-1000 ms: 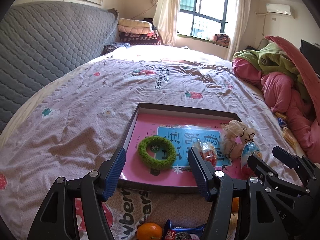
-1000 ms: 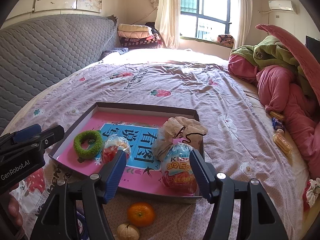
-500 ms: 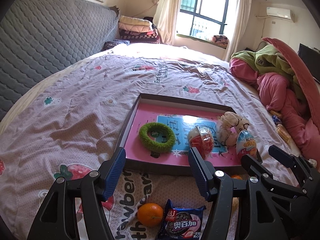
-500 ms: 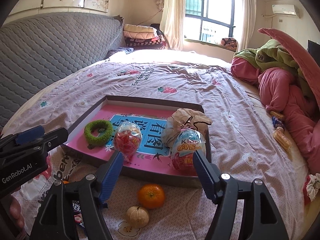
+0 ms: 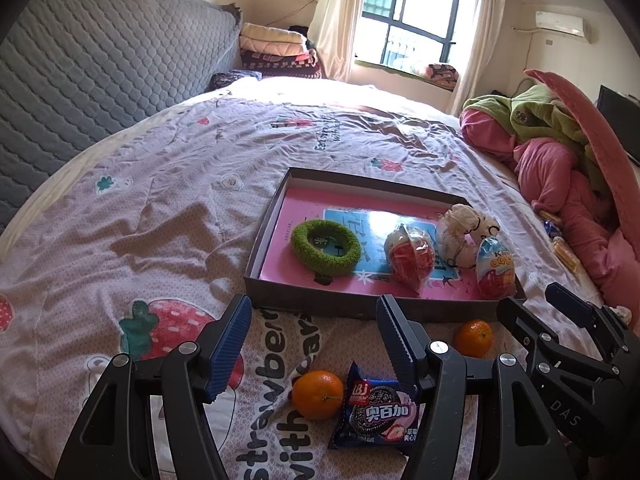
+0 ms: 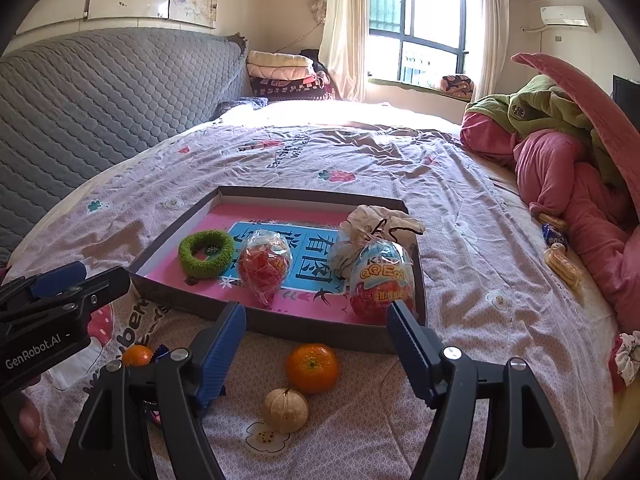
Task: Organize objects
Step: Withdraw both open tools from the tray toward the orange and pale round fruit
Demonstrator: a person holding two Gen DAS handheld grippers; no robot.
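A: Both of us are empty. Our left gripper [image 5: 314, 340] hangs spread above a tangerine [image 5: 317, 395] and cookie packet [image 5: 376, 412] lying on the bed [image 5: 120, 200], just short of the tray [image 5: 264, 216].

B: Our right gripper [image 6: 316, 340], its jaws just widened with nothing between them, hangs over another tangerine [image 6: 312, 367]. We judge that a descent, then closing on it, comes next.

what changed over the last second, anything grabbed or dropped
Both tools pulled back from the tray. The right tool has just been opening, nothing between its jaws; the left tool stayed open and empty. The tray's items and the oranges lie unmoved.
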